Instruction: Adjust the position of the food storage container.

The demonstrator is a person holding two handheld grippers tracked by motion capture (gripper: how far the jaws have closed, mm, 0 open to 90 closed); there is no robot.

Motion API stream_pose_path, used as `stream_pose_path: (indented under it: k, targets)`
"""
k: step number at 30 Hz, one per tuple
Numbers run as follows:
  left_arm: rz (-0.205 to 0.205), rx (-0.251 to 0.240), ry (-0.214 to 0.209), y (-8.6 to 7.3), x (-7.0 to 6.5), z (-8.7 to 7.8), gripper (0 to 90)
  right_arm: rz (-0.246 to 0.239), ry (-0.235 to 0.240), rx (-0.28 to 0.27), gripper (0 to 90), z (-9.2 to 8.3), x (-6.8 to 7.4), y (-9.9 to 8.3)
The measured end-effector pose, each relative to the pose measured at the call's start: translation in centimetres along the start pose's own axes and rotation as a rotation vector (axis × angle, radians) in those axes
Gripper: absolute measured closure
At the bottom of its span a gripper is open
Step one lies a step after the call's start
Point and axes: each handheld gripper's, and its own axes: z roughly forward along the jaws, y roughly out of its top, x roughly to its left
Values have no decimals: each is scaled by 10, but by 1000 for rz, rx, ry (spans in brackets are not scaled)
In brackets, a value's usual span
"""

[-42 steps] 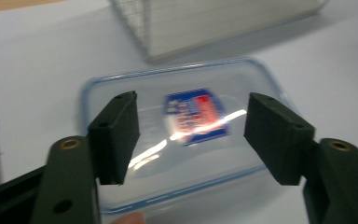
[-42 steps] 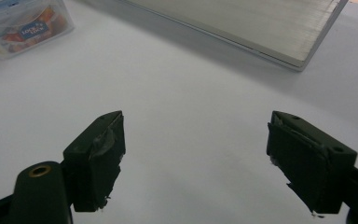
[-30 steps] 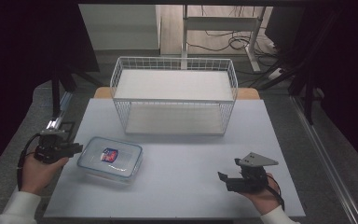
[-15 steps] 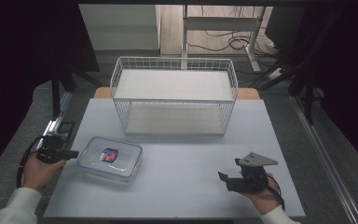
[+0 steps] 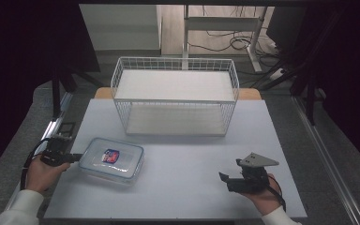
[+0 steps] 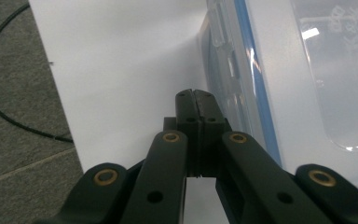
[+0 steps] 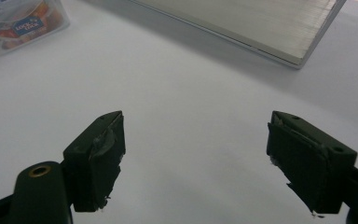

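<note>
- Container, clear plastic with a blue-sealed lid and a coloured label, lies flat on the white table, in front of the wire basket and off toward its left end.
- Left gripper: jaws clenched pad to pad, nothing between them. In the left gripper view the closed tips sit just beside the container's side wall, low over the table; whether they touch the wall I cannot tell.
- Left hand holds that gripper at the container's left end, at the table's left edge; a black cable loops from it over the grey floor.
- Right gripper: jaws released, standing wide apart with bare table between the pads.
- Right gripper lies well apart from the container, to its right and nearer the front edge, with the grey three-cornered plate on top; right hand grips it from below.
- Right gripper view: container far off at upper left, basket's base at upper right.
- Basket stands empty-shelved behind the container, at the table's far side.
</note>
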Motion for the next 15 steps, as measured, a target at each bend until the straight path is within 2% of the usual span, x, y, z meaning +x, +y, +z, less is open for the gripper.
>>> stream_pose_path:
  k: [3,8,9,12,15]
  targets:
    - [8,0,-10,0,-7,1,900,0,-1,1,196,0,0,0]
    - [54,8,-38,3,-24,6,900,-1,-1,0,196,0,0,1]
    - [54,8,-38,3,-24,6,900,-1,-1,0,196,0,0,1]
    - [89,10,-66,7,-40,11,900,-3,-2,1,196,0,1,1]
    - [96,9,-83,10,-48,14,900,-4,-3,0,196,0,1,1]
